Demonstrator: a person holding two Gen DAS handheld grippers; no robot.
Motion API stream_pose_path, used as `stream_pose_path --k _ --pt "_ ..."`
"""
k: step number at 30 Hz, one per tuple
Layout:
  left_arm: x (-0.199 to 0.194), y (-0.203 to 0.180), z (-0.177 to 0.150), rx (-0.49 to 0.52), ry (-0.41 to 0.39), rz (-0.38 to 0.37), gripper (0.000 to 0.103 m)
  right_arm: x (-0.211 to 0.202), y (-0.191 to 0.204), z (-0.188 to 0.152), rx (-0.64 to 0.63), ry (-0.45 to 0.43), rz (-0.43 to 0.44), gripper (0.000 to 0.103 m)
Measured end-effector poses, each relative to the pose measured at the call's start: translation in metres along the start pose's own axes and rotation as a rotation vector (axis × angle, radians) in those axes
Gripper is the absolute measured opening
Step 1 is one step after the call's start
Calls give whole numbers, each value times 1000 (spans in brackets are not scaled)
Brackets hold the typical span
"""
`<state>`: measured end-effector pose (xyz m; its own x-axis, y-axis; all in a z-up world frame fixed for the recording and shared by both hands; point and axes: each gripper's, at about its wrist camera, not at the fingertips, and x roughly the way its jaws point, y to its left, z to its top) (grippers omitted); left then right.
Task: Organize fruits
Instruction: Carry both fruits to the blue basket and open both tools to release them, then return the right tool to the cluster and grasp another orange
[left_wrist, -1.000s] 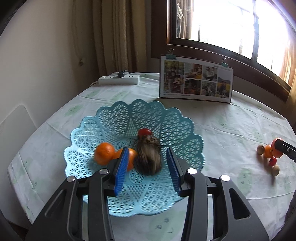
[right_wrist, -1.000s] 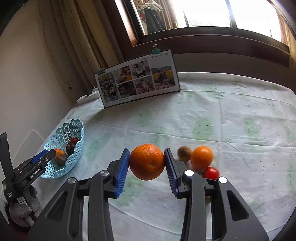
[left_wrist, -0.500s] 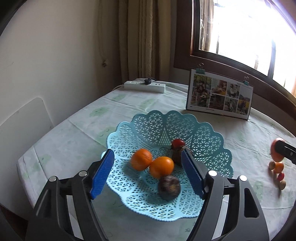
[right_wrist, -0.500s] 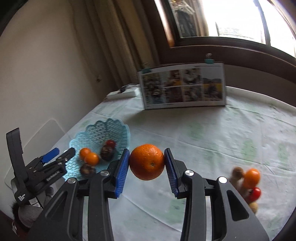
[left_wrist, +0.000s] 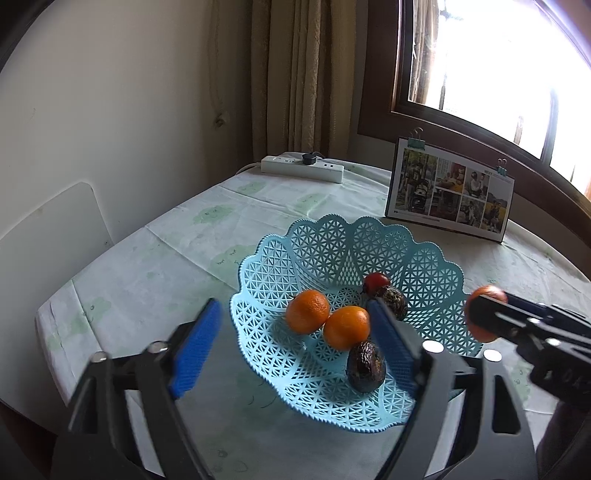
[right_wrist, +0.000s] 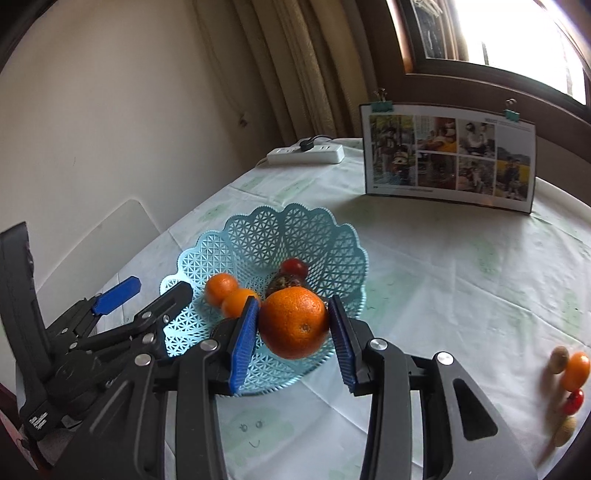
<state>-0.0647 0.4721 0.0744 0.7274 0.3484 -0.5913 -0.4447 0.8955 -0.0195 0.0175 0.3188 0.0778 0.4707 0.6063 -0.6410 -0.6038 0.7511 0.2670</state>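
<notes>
Pinching a large orange (right_wrist: 294, 323) between its blue pads, the right gripper (right_wrist: 293, 341) hung just over the near rim of the basket (right_wrist: 325, 236). The left gripper (left_wrist: 295, 341) stood spread wide and empty beside the basket, one finger over its rim. Inside the basket lay two small oranges (left_wrist: 307, 311) touching each other, a red fruit (left_wrist: 375, 282) and two dark fruits (left_wrist: 365, 366) (kind unclear). More small fruit (right_wrist: 576, 371) lay on the tablecloth well to the right of the basket.
</notes>
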Motion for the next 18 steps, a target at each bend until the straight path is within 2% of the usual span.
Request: stream_pose_path --k 8,18 --pt "-3 -2 1 -6 -13 -8 87 -7 -7 0 22 -29 -5 44" --pt "-8 -24 3 16 -26 -37 87 -45 -51 -10 112 -79 -77 44"
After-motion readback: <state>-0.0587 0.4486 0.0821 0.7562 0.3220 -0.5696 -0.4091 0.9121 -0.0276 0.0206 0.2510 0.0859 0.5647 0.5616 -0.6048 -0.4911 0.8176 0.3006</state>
